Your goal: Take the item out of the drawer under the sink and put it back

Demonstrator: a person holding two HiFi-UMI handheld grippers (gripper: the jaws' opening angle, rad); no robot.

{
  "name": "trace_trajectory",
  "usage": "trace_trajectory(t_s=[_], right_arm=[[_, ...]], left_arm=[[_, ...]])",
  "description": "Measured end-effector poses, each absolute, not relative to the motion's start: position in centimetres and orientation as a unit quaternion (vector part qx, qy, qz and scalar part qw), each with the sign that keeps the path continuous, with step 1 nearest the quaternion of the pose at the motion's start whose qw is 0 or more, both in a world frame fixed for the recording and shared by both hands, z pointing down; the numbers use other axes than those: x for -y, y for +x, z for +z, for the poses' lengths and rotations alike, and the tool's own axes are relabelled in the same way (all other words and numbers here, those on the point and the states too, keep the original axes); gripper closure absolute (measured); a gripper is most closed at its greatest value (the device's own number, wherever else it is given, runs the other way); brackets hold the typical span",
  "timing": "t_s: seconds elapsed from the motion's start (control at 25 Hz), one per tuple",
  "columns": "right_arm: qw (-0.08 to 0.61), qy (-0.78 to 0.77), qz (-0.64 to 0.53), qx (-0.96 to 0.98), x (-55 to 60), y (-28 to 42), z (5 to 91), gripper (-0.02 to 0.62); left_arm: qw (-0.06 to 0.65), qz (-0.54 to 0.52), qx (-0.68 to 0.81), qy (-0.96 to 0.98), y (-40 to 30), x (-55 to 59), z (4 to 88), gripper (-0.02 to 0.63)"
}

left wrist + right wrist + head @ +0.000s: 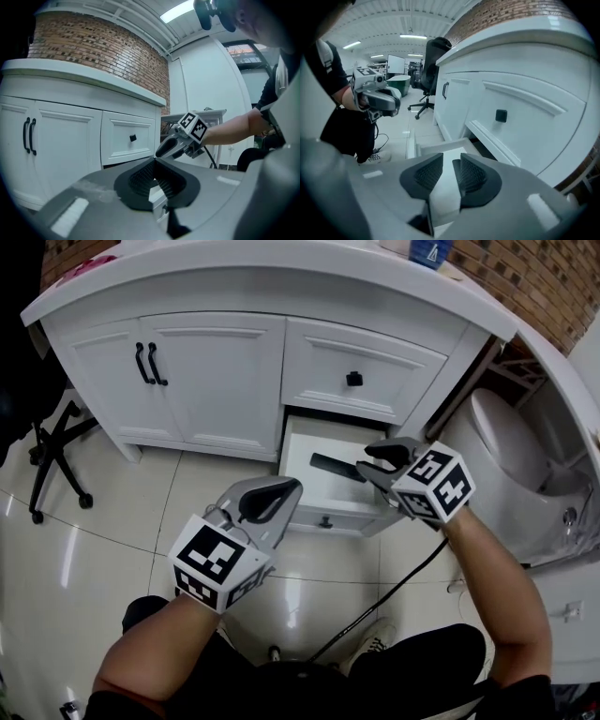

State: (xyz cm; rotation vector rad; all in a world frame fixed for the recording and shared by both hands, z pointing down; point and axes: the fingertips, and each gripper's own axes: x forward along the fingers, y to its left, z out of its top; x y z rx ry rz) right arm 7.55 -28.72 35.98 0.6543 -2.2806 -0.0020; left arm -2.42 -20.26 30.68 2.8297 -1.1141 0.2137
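The lower drawer (326,517) of the white vanity under the sink stands pulled out. A black elongated item (330,466) lies in it. My right gripper (367,461) hovers over the drawer's right side, just right of the item, and is open. In the right gripper view a gap runs between its pads (471,176), and only the white drawer (440,149) shows through; the item is hidden there. My left gripper (297,487) hangs in front of the drawer's left corner, its tips together and nothing held. The left gripper view shows its pads (140,180) meeting at the tip.
A shut upper drawer with a black knob (353,379) sits above the open one. To its left are two cabinet doors with black handles (148,364). A toilet (511,451) stands close on the right and an office chair (54,451) on the left. A black cable (394,585) crosses the tiled floor.
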Motion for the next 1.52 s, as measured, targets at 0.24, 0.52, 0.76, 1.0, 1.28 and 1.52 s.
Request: trace_trajectory(t_s=[0.24, 0.52, 0.76, 1.0, 1.28, 1.52], right_arm=[[0.424, 0.219, 0.027, 0.878, 33.3, 7.0, 41.2, 0.461], [0.516, 0.154, 0.044, 0.841, 35.8, 6.8, 48.8, 0.414], [0.526, 0.141, 0.096, 0.833, 37.0, 7.0, 52.1, 0.408], [0.54, 0.121, 0.1, 0.827, 36.6, 6.6, 54.0, 0.402], [0.55, 0.106, 0.113, 0.821, 36.4, 6.2, 55.0, 0.399], [0.552, 0.109, 0.115, 0.819, 36.6, 6.2, 54.9, 0.427]], left_arm=[[0.056, 0.071, 0.363, 0.928, -2.3, 20.4, 31.0, 0.6], [0.062, 0.064, 0.367, 0.926, -2.5, 20.6, 30.3, 0.6], [0.067, 0.062, 0.373, 0.923, -3.3, 20.8, 30.5, 0.6], [0.074, 0.059, 0.374, 0.922, -3.6, 20.9, 30.6, 0.6], [0.075, 0.059, 0.376, 0.922, -4.0, 20.9, 30.5, 0.6], [0.079, 0.062, 0.376, 0.921, -3.9, 20.8, 30.6, 0.6]])
